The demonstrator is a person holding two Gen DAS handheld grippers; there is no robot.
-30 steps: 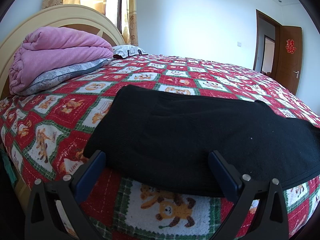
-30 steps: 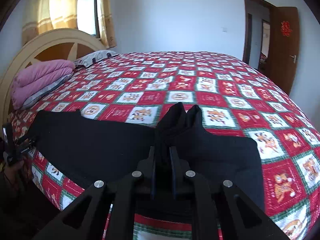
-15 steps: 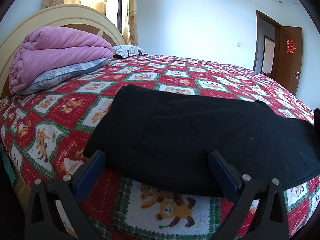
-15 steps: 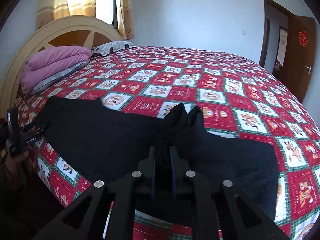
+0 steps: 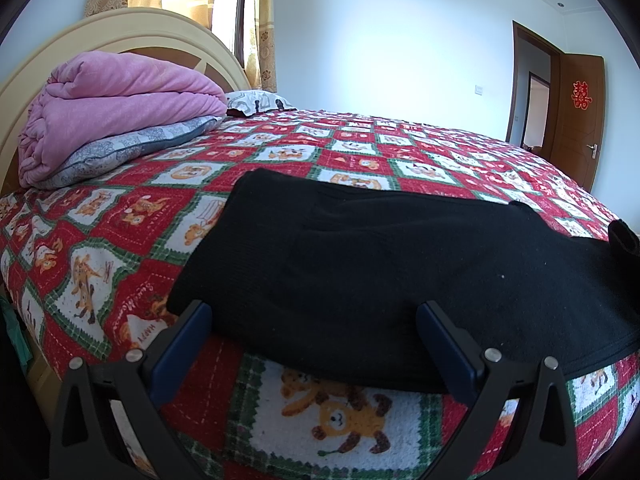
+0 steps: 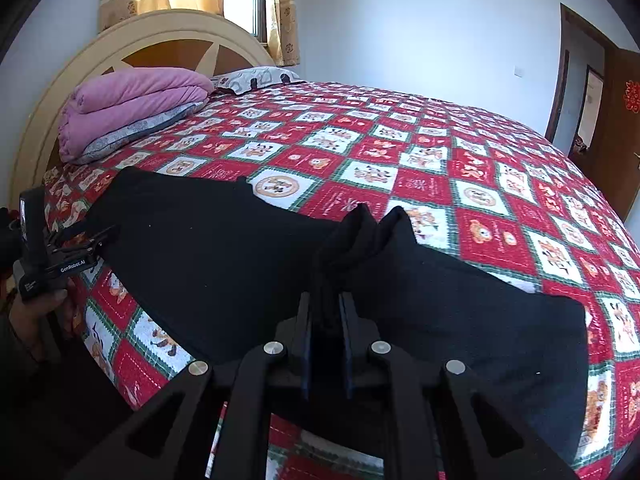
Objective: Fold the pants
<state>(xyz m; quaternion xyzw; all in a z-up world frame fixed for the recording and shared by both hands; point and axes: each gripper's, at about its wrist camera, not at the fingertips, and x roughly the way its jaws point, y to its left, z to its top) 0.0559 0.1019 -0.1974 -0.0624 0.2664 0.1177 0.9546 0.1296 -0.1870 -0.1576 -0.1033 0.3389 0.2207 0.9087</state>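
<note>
Black pants (image 5: pixel 360 264) lie flat across the near edge of the bed, folded lengthwise. My left gripper (image 5: pixel 316 320) is open, its blue-padded fingers (image 5: pixel 184 340) either side of the pants' near edge at one end, holding nothing. My right gripper (image 6: pixel 326 304) is shut on the pants (image 6: pixel 224 256), pinching a raised bunch of fabric (image 6: pixel 360 232) and lifting it off the bedspread. The lifted bunch shows at the far right of the left wrist view (image 5: pixel 624 236). The left gripper appears at the left edge of the right wrist view (image 6: pixel 60 252).
A red, white and green patterned bedspread (image 5: pixel 360 152) covers the bed. A folded pink quilt (image 5: pixel 116 100) on a grey pillow (image 5: pixel 128 148) lies by the curved headboard (image 6: pixel 160 36). A brown door (image 5: pixel 576 116) stands open at the far right.
My right gripper has carried the pinched pant fabric leftward toward the other end; the bunch now enters the left wrist view at right. The left gripper has stayed still and open.
</note>
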